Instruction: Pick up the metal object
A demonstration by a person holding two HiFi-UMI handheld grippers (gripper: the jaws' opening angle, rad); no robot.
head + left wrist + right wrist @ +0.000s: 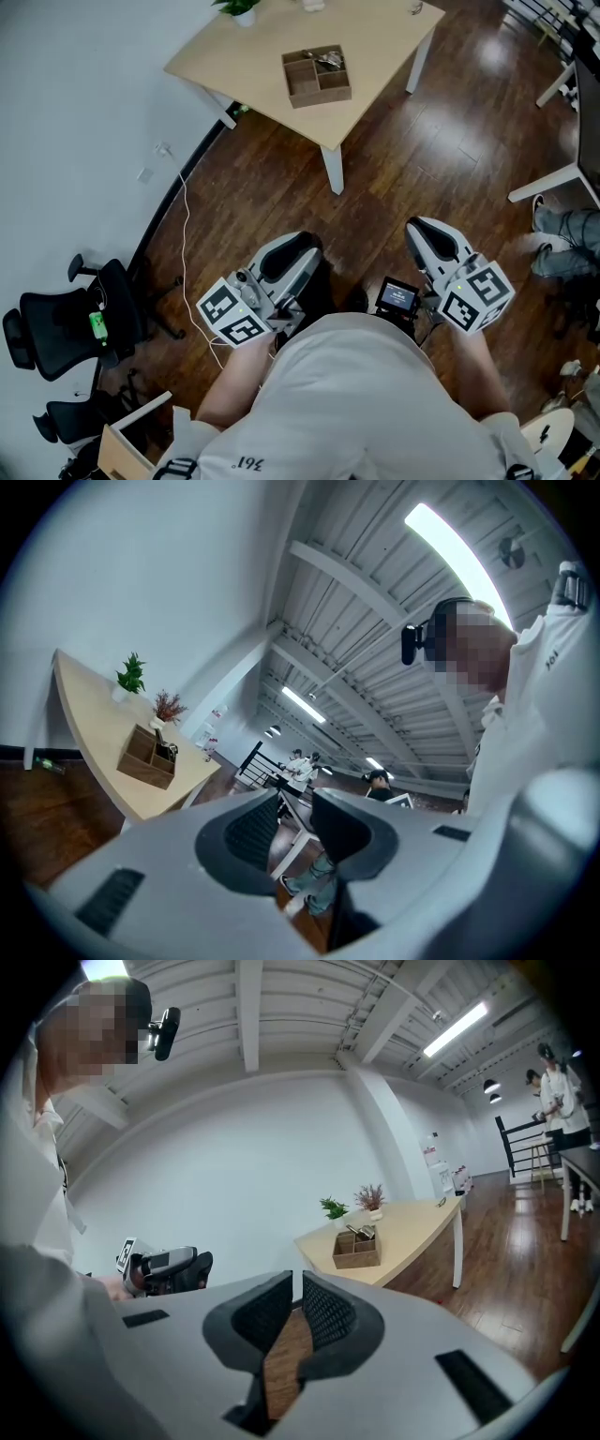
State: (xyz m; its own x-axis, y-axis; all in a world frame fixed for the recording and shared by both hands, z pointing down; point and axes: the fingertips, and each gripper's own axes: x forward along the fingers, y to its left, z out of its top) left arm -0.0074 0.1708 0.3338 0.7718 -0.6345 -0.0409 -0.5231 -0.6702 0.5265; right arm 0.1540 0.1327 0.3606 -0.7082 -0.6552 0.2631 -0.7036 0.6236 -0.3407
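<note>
Low in the head view, close to the person's body, the left gripper has its jaws a little apart with nothing between them; the right gripper has its jaws all but together, only a thin slit showing, also empty; both are well apart from the work. Beyond them lies bare floor; then, at the top centre of the frame, the table, with the box near its nearer corner; the metal object lies in the box's upper right compartment. The step in hand looks like the approach. To do it well, walk to the table first; pick one gripper and spread its jaws wide before reaching; come down from above into that compartment, clear of the dividers; close only once the jaws straddle the object; its exact shape is too small to tell from here.
</note>
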